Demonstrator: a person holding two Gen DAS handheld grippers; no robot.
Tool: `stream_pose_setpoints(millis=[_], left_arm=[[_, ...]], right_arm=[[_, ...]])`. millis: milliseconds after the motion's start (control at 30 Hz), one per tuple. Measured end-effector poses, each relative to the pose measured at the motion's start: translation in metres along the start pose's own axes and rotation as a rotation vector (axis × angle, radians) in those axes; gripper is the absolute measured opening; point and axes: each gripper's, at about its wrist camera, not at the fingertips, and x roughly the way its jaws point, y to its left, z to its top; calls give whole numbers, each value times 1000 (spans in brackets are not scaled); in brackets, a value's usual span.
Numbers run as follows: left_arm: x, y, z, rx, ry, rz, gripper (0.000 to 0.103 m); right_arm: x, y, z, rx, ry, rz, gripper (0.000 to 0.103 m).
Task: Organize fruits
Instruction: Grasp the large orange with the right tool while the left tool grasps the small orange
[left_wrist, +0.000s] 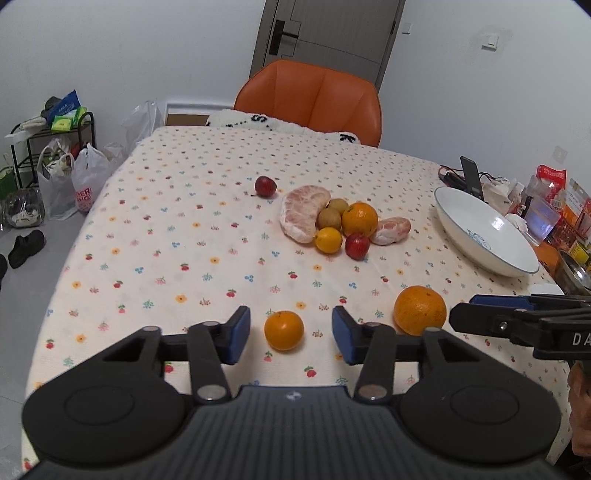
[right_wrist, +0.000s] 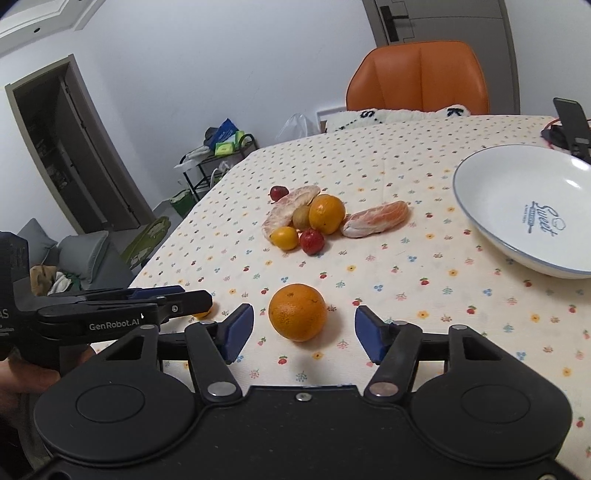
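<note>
Orange chair (left_wrist: 314, 99) behind table; phone (left_wrist: 472, 172), possibly on stand.

Cream tablecloth (left_wrist: 184, 229) under me, dotted with tiny red, blue and yellow flowers. My blue finger pads (left_wrist: 236, 334) flank a bright orange fruit (left_wrist: 283, 329). Pale pink pomelo piece (left_wrist: 301, 212), yellow lemon (left_wrist: 328, 240), deep red apple (left_wrist: 357, 246). White bowl (right_wrist: 491, 218), blue rim and lettering. Orange chair (left_wrist: 314, 99).
</note>
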Motion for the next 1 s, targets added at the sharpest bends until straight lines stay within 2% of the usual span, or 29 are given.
stream_pose_setpoints(millis=[133, 300, 367, 433, 633, 1000], left_arm=[[5, 1, -2, -4, 12, 3, 41], [9, 4, -5, -12, 14, 9, 23], [9, 6, -6, -15, 9, 2, 23], [9, 7, -6, -17, 3, 3, 23], [2, 2, 1, -1, -18, 12, 23], [-8, -29, 14, 39, -68, -10, 23]], right_arm=[[8, -1, 1, 1, 10, 4, 60], [17, 0, 2, -5, 26, 8, 59], [26, 2, 2, -16, 35, 8, 54], [33, 3, 1, -21, 55, 8, 40], [31, 1, 1, -15, 40, 23, 38], [-3, -17, 6, 8, -33, 24, 38]])
